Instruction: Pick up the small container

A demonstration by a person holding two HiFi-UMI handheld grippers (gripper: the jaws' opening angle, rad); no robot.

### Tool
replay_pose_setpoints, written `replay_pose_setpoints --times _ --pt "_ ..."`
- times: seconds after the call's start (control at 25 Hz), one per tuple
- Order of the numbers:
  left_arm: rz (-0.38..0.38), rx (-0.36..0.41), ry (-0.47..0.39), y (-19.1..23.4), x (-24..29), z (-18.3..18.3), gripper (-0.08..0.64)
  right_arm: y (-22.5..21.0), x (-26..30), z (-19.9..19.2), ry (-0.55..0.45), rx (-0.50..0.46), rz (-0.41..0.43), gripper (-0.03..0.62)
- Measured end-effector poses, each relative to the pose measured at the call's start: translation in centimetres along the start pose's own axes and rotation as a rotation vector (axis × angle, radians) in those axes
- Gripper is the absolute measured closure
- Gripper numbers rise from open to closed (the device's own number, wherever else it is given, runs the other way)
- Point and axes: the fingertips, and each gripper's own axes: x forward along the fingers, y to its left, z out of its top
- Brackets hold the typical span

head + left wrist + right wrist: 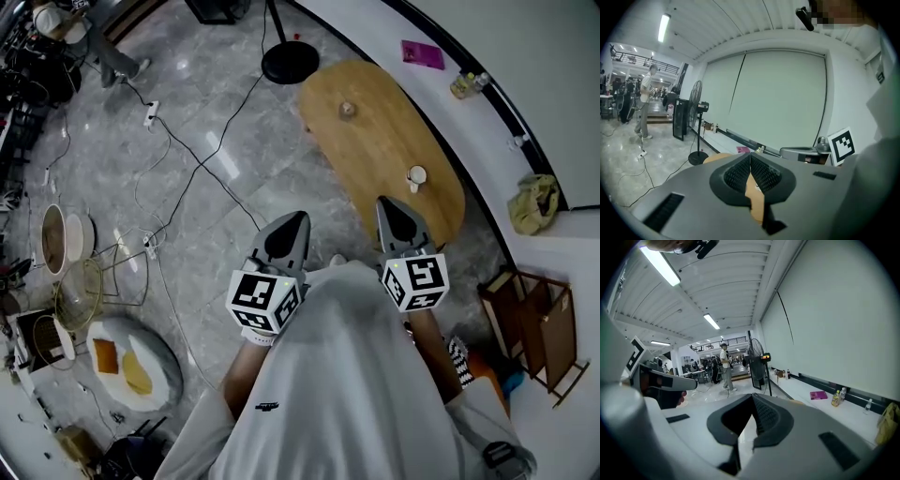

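Note:
An oval wooden table (375, 141) stands ahead of me on the grey floor. On it are a small white container (416, 175) near its right edge and a small brown round item (347, 109) further back. My left gripper (298, 219) is shut and empty, short of the table's near end. My right gripper (386, 202) is also shut with nothing in it, its tip over the table's near end, a little short of the white container. In the left gripper view the jaws (750, 155) meet over the table top. In the right gripper view the jaws (752, 397) are closed too.
A fan stand's black base (290, 62) sits by the table's far end, with cables (187, 169) trailing across the floor. A pink book (422, 53) and bottles (464, 84) lie on the white ledge. A wooden rack (534, 319) stands at right; bowls and trays (66, 239) at left.

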Motion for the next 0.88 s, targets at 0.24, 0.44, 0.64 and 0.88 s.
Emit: replay_pose_setpoints --times 0.24,0.44,0.64,0.88 --pt "0.011 -0.016 0.027 -0.2 1.1 -0.8 0.540 -1.9 -0.6 -0.6 0.031 0.012 -0.024 0.586" --pt "-0.026 -0.002 0.022 -2.2 2.2 -0.4 0.540 -3.2 -1.0 -1.5 0.068 0.022 -0.035 0.586" --pt "-0.008 -0.015 0.019 -1.3 2.5 0.1 0.540 -3.7 -0.2 -1.8 0.084 0.041 -0.045 0.586" --pt "-0.015 -0.027 0.024 1.0 4.5 1.3 0.540 -4.1 2.4 -1.0 0.099 0.043 -0.058 0.586"
